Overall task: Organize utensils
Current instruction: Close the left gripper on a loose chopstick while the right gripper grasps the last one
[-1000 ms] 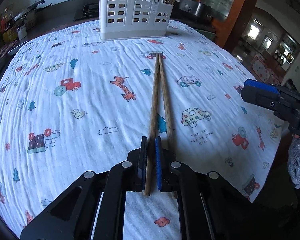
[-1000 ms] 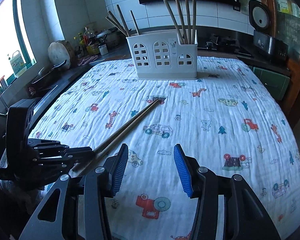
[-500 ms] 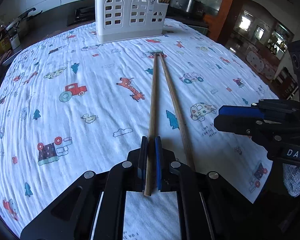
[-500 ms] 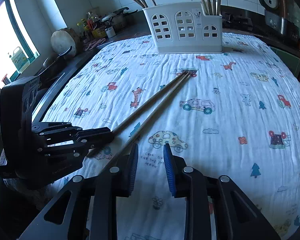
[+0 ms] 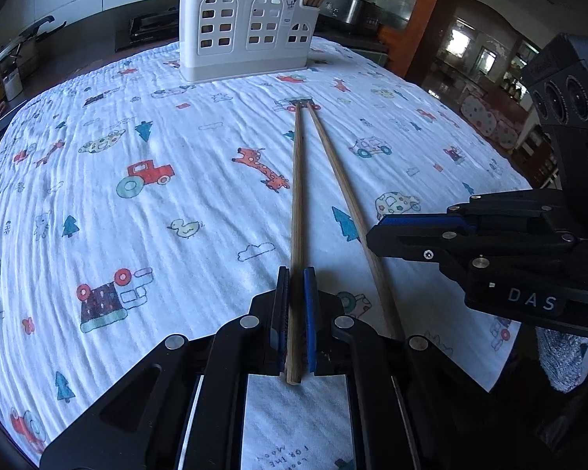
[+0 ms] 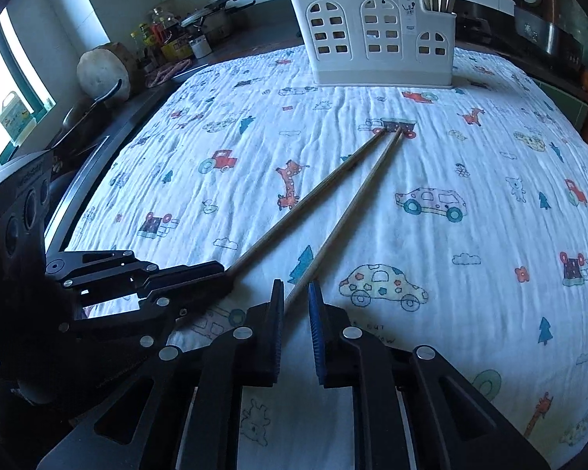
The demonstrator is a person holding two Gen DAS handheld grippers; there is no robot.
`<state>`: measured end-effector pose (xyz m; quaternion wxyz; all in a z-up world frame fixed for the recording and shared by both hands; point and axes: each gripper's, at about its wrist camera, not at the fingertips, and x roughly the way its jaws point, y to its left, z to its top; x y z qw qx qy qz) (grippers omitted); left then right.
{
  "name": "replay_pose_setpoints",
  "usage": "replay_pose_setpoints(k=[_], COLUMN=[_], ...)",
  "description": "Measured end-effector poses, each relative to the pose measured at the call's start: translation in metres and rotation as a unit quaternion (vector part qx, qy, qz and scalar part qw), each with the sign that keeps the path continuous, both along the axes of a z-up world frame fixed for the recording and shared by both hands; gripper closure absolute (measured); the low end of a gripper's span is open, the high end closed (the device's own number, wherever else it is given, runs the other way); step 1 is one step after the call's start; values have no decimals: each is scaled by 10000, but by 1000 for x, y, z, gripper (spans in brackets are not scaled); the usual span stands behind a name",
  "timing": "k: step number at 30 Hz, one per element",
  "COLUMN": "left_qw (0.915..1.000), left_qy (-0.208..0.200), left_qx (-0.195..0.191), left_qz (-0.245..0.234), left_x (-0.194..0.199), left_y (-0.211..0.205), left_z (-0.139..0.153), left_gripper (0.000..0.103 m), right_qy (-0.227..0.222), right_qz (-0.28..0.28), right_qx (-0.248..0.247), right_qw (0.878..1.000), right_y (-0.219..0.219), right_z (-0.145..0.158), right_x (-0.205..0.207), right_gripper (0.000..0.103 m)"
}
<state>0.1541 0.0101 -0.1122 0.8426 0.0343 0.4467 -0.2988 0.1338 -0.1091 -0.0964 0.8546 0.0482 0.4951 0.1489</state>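
Two wooden chopsticks lie on the printed cloth, tips together and near ends apart. My left gripper (image 5: 296, 274) is shut on the near end of the left chopstick (image 5: 297, 196). The second chopstick (image 5: 333, 164) runs back under my right gripper (image 5: 376, 231). In the right wrist view that second chopstick (image 6: 352, 211) ends between the closing jaws of my right gripper (image 6: 296, 288), close to the left pad, with a gap still showing. The left gripper (image 6: 223, 274) holds the other chopstick (image 6: 305, 203) beside it. A white utensil holder (image 5: 247, 39) with several chopsticks stands at the far edge.
The white cloth (image 5: 156, 215) with cartoon prints covers the table. A dark counter with pots, jars and a round wooden block (image 6: 102, 70) runs along the left. An appliance (image 6: 545, 35) stands at the back right, and the table's right edge drops off near my right gripper.
My right gripper came in and down toward the second chopstick while its jaws narrowed from wide to a small gap. The near ends of the two chopsticks have spread apart.
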Motion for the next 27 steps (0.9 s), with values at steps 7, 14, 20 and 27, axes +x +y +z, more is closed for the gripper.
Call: replay_pose_setpoints(k=[7, 14, 20, 27], left_qw=[9998, 9996, 9997, 9997], left_qy=[12, 17, 29, 94], left_qx=[-177, -265, -224, -123], left_qz=[-47, -40, -9, 162], left_x=[0, 0, 0, 0], left_y=[4, 7, 6, 2], left_z=[-2, -3, -3, -1], left_gripper=[96, 96, 96, 96], right_qy=[296, 373, 227, -209], right_qz=[-216, -364, -390, -367], right_qx=[-39, -123, -322, -889], right_qw=[9993, 9986, 9985, 9951], right_y=[7, 10, -1, -27], right_z=[-8, -7, -3, 1], right_x=[8, 9, 5, -13], right_gripper=[89, 90, 93, 95])
